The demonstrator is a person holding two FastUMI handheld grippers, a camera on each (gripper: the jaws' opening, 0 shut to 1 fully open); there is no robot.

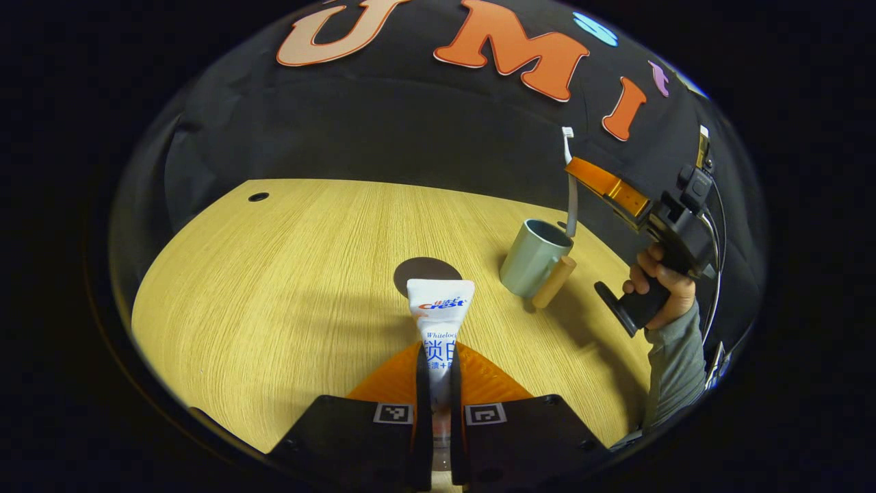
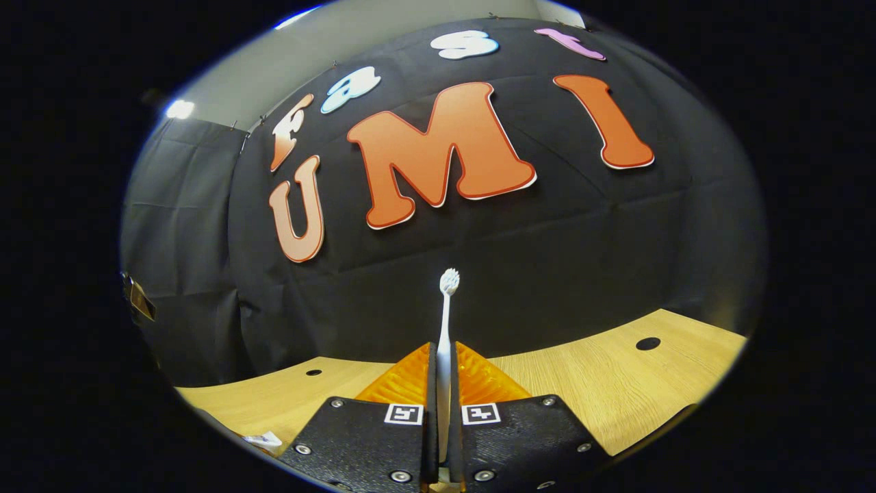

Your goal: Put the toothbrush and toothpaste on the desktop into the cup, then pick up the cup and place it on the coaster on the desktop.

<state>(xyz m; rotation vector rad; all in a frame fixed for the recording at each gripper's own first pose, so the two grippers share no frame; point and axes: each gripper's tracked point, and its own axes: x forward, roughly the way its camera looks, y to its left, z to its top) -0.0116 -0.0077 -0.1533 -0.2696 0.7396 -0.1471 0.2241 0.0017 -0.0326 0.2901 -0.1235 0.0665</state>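
Left gripper: clenched on the toothpaste, tube's long axis pointing forward over the desktop, dark coaster just beyond its tip. Cup: farther, ahead-right, mouth tilted up. Right gripper: nearest the cup, clamping the toothbrush upright, bristles up, lower end at the rim.

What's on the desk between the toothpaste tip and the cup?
Bare wood, as the left gripper view shows; the coaster lies behind the toothpaste, left of the cup.

toothbrush: 1 | toothpaste: 1 | cup: 1 | coaster: 1 | claws: 2
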